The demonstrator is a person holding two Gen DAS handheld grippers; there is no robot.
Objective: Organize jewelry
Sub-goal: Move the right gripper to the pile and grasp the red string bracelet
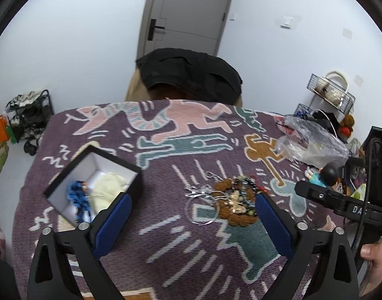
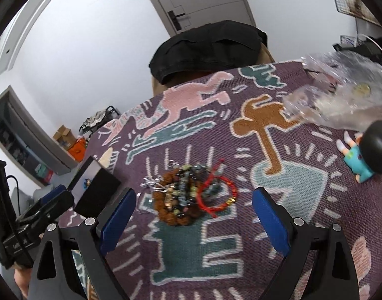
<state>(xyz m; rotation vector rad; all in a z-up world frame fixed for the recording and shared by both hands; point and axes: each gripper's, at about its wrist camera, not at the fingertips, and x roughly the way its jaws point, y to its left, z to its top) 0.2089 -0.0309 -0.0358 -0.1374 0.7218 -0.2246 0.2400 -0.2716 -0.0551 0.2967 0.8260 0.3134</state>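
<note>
**Q:** So how much of the sorting has actually been done at this point?

**A:** Honestly, not much by the look of it. A black box (image 1: 90,180) with a white lining is seen at the left of the left wrist view, and only a blue beaded piece (image 1: 79,197) and a cream pouch or cloth (image 1: 108,190) are lying in it. Most of the jewelry is still heaped in a pile (image 2: 191,195) on the patterned blanket (image 2: 191,250), dead centre in the right wrist view.

**Q:** What's in the heap?

**A:** A chunky brown bead bracelet (image 2: 171,215), a red cord bracelet (image 2: 221,195), mixed dark and pale beads, plus silver hoops (image 1: 201,207) on the left edge. It's all tangled together, so exact counts can't be given.

**Q:** And the grippers?

**A:** The left gripper (image 1: 191,220) is spread wide with nothing between its blue pads; it's held above the blanket, with the pile just past its right finger. The right gripper (image 2: 193,222) is spread wide too and nothing is gripped, with the heap framed just beyond its tips. Neither is seen touching the pile.

**Q:** So what's left?

**A:** Pretty much everything, judging from this. Each piece probably has to be teased out and moved to the box. The toy figure (image 2: 366,155) and plastic bag (image 2: 341,95) at upper right look unrelated.
</note>
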